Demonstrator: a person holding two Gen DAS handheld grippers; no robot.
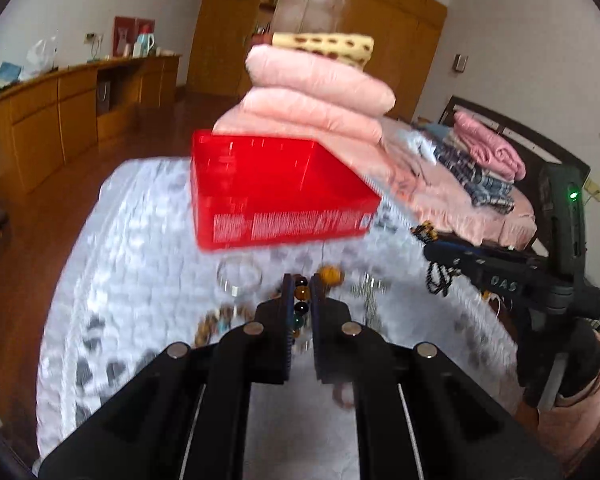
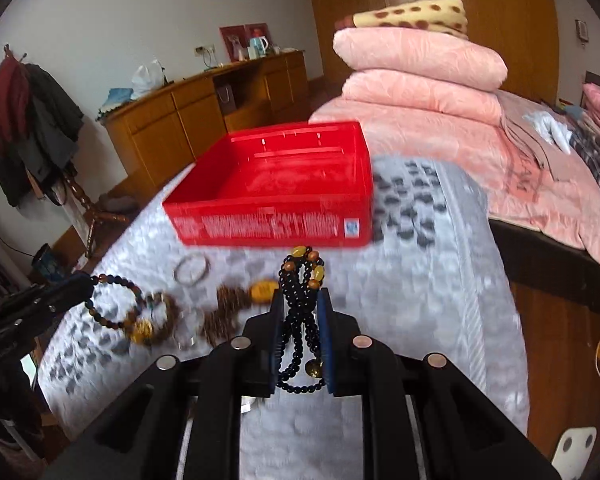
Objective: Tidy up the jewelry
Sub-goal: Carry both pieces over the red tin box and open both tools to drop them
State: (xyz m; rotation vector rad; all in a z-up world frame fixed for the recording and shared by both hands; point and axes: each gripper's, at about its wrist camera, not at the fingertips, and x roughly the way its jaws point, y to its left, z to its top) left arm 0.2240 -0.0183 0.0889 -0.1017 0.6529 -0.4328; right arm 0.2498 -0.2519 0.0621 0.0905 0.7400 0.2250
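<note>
Two strings of beads are off the table at once, one in each claw. The left gripper [image 1: 301, 294] is clenched on a bracelet [image 1: 301, 300] of amber, dark and green beads, which from the other side is seen hanging as a loop clear of the cloth. The right gripper [image 2: 302, 320] is clamped on a bunched black necklace [image 2: 300, 320] with a few yellow and brown beads at its top; its loops dangle below the pads. Ahead of both sits the open red box [image 2: 276, 200] on the grey patterned tablecloth [image 2: 420, 280], its inside bare as far as I can see. It looks like the carry-and-drop step, and doing it well means bringing each claw fully over the box's near wall before letting go, since the hanging loops could catch on that rim or drape over it. I'd go one hand at a time, lowering until the beads pool on the floor of the box, then releasing. The necklace is held in a tangle, so a slow opening should keep a strand from snagging on the ridged pads. Left on the cloth just in front of the box are a thin bangle [image 2: 191, 269], a brown bead string with a yellow pendant [image 2: 240, 300] and another beaded bracelet [image 2: 156, 320], near each other. Beyond the table lies a bed with folded pink quilts [image 2: 420, 76].
</note>
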